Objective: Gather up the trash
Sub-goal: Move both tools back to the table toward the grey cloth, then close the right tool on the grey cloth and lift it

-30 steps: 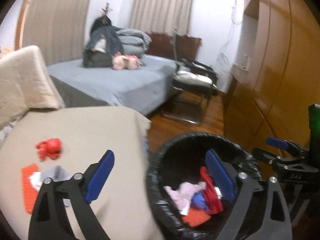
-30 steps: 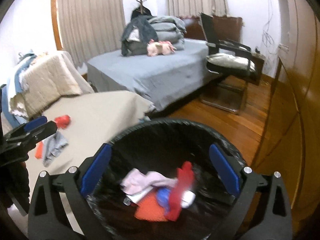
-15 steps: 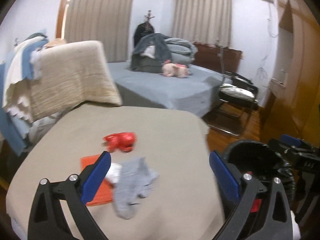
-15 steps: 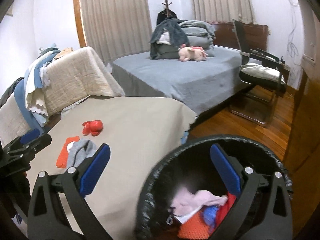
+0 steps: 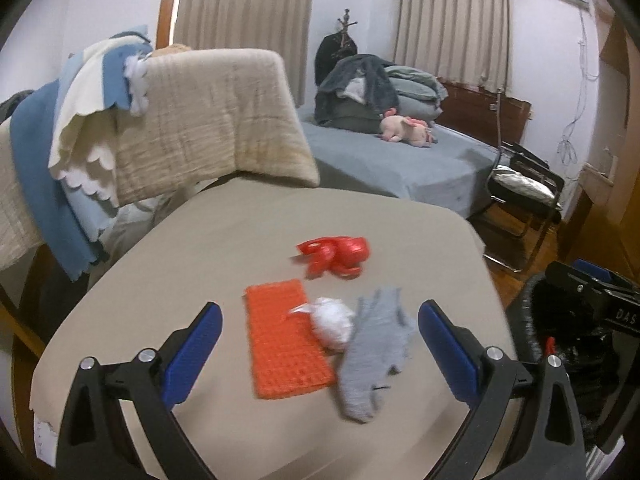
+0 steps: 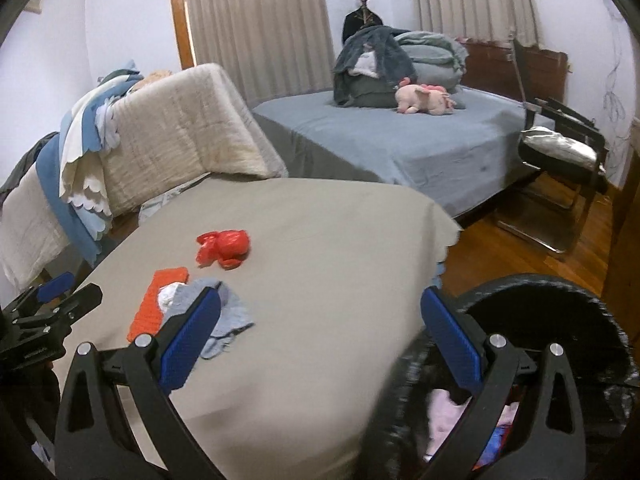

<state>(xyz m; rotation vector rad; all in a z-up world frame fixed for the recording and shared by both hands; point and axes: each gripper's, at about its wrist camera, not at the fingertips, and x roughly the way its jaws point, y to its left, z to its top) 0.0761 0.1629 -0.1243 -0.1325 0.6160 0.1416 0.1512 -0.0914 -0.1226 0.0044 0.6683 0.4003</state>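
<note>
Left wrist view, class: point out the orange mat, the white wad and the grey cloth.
orange mat (image 5: 280, 344), left wrist view, its centre.
white wad (image 5: 332, 320), left wrist view, its middle.
grey cloth (image 5: 372, 356), left wrist view, its middle.

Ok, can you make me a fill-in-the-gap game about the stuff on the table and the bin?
1. The flat bumpy mat on the table is coloured ____.
2. The white crumpled ball lies between the mat and the ____ cloth.
3. Both the left tool and the right tool are wide ____ and hold nothing.
4. The bin has a liner coloured ____.

Missing words: orange; grey; open; black
</note>
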